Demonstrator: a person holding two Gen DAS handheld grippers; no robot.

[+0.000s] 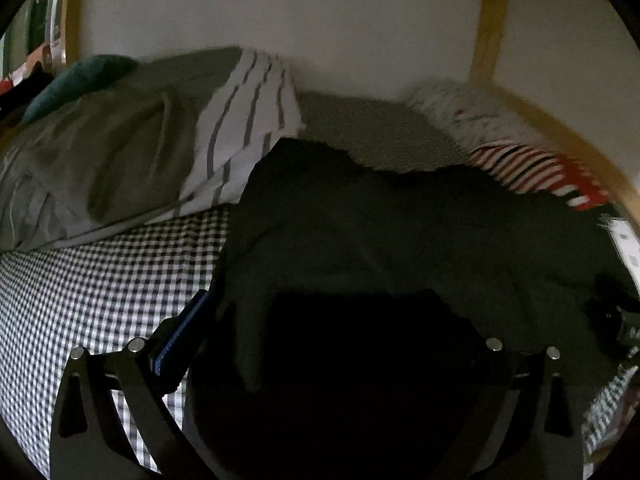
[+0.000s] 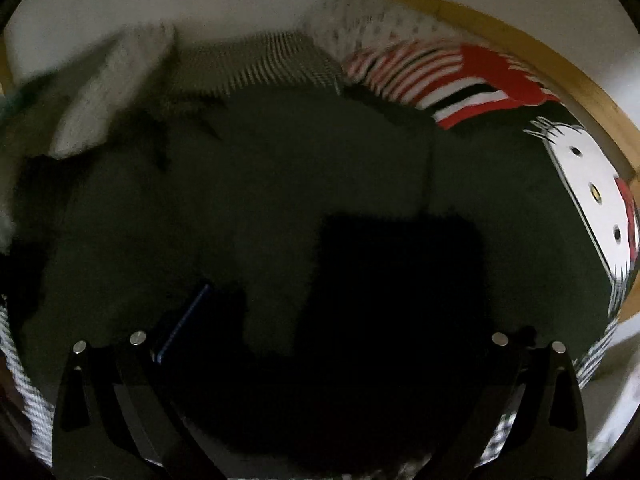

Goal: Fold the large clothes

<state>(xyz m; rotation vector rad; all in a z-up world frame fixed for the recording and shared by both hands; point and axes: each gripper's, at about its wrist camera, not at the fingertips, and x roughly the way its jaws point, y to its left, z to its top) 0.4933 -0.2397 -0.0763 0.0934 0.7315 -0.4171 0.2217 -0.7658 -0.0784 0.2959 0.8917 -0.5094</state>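
A large dark green garment (image 1: 400, 232) lies spread over the bed, with its far edge rumpled. It fills most of the right wrist view as well, garment (image 2: 260, 168). My left gripper (image 1: 332, 320) hovers low over its near left part, jaws wide apart; the blue-padded left finger (image 1: 180, 336) sits at the garment's left edge, over the checked sheet. My right gripper (image 2: 344, 312) is open too, just above the middle of the garment, with its blue pad (image 2: 188, 320) showing. Deep shadow hides both right fingertips.
A black-and-white checked sheet (image 1: 100, 280) covers the mattress. A grey duvet with a striped pillow (image 1: 248, 120) lies at the back left, and red-striped cloth (image 2: 448, 80) and a white cartoon cushion (image 2: 592, 192) at the right. A wooden bed frame (image 2: 520, 48) and white wall close the far side.
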